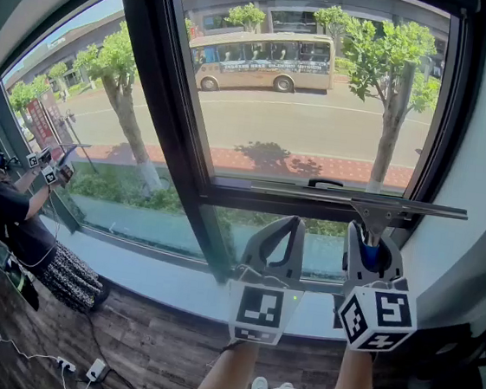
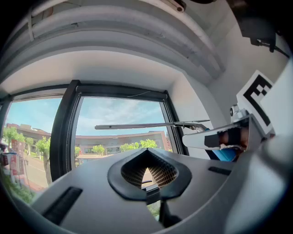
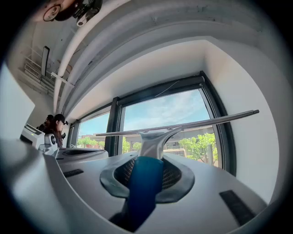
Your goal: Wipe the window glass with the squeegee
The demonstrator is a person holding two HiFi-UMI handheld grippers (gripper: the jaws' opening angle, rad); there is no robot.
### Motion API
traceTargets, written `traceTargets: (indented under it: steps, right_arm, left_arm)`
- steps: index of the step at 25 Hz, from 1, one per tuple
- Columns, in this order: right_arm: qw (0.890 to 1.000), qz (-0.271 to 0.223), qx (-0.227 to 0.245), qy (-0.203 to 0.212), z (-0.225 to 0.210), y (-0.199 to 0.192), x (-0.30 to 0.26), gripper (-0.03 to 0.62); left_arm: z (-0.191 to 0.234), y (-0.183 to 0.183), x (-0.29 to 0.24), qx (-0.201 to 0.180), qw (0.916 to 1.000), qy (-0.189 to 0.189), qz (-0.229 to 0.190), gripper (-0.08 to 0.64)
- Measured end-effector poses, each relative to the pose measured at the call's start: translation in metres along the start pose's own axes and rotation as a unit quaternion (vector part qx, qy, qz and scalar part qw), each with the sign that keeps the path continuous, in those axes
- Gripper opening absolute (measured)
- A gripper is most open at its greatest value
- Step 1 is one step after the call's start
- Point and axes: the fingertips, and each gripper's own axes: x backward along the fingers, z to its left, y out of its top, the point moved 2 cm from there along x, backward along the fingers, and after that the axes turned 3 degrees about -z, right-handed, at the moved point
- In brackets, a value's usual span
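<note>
Head view: the right gripper (image 1: 368, 240) pinches the blue handle of the long metal-bladed squeegee (image 1: 347, 199), whose blade lies level across the bottom of the window glass (image 1: 304, 118). Just beside it, the left gripper (image 1: 287, 225) is pressed together, empty.

head view looks down, gripper views upward (all share window (image 1: 303, 126))

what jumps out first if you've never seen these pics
The long squeegee, its blue handle clamped in the right gripper, stretches level along the bottom edge of the big window glass. Beside it, the left gripper is shut and empty. Through the glass, a tan bus stands out on the sunny street, top centre in the head view.
</note>
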Motion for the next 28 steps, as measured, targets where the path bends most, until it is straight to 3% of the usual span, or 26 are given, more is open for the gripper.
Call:
traceTargets:
  steps: [17, 28]
  right_arm:
    - [1.000, 0.008, -0.008, -0.006, 0.011, -0.011, -0.008, 0.077]
    - [1.000, 0.009, -0.008, -0.010, -0.001, -0.024, -0.033, 0.077]
  left_arm:
    - [0.011, -0.012, 0.002, 0.004, 0.9999, -0.010, 0.008, -0.005]
    - [0.026, -0.044, -0.022, 0.036, 0.9992, -0.003, 0.020, -0.005]
